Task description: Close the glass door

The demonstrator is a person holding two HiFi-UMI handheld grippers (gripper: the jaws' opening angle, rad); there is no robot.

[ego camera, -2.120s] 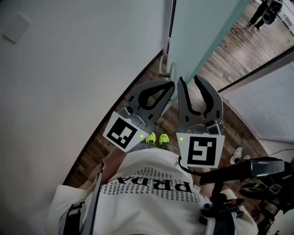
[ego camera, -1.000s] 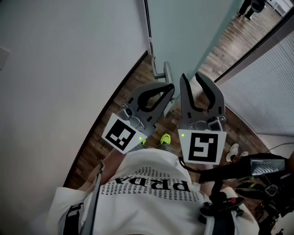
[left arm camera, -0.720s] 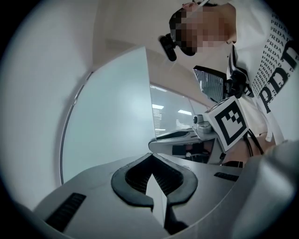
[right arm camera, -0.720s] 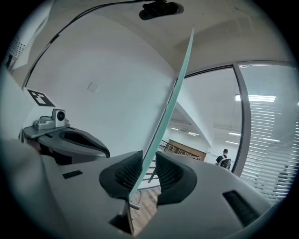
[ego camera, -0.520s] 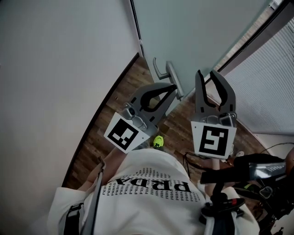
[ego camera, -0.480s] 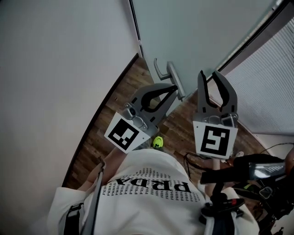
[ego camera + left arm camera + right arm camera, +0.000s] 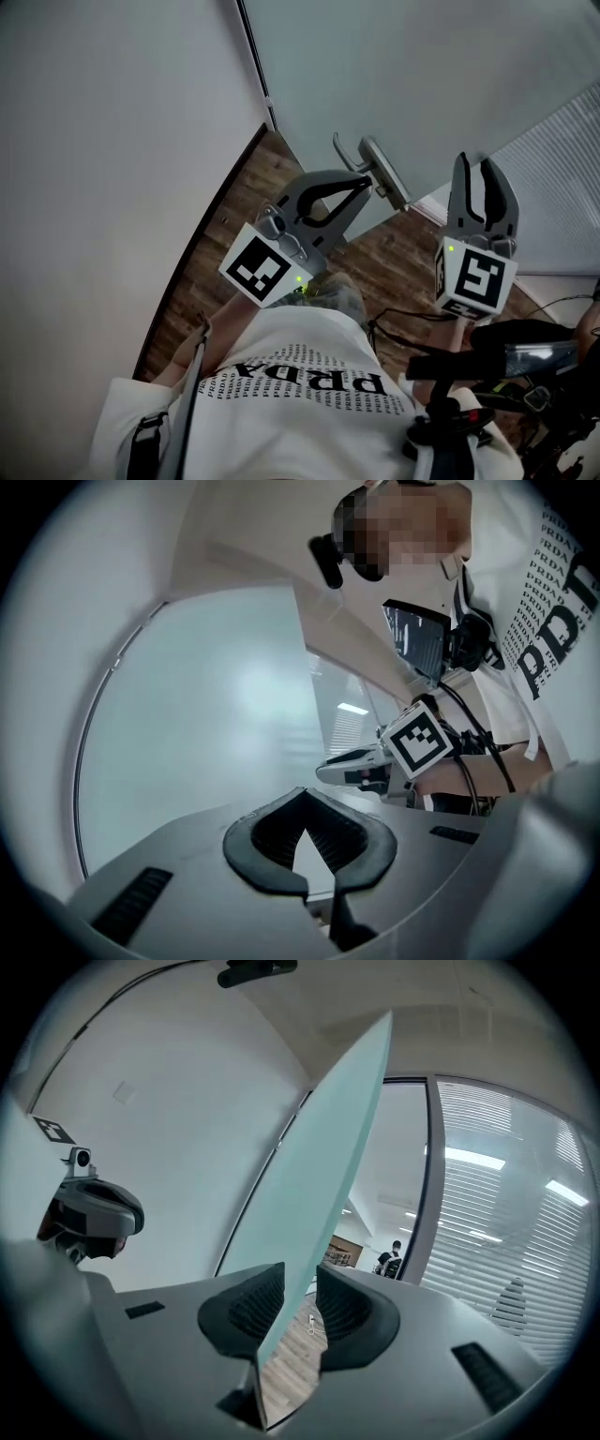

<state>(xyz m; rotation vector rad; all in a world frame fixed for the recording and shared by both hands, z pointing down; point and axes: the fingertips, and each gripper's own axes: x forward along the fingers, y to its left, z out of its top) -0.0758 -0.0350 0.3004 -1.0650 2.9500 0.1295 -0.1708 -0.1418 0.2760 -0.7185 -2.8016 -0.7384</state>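
The frosted glass door (image 7: 422,75) fills the top of the head view, with its metal lever handle (image 7: 382,173) sticking out toward me. My left gripper (image 7: 364,184) is shut and empty, its tip right beside the handle; I cannot tell if it touches. My right gripper (image 7: 476,164) is at the door's free edge, jaws a narrow gap apart. In the right gripper view the door (image 7: 328,1166) runs edge-on down into the gap of the right gripper (image 7: 298,1283). The left gripper (image 7: 302,799) faces the frosted pane (image 7: 206,714).
A white wall (image 7: 112,141) meets the door's hinge side on the left, above a strip of wooden floor (image 7: 234,225). Window blinds (image 7: 562,187) stand right of the door. A person (image 7: 386,1258) stands far beyond the opening. Black gear with cables (image 7: 497,366) hangs at my right side.
The door has swung so the open gap with floor beyond no longer shows in the head view. My right gripper moved right and its jaws narrowed. The left gripper stays shut near the handle.
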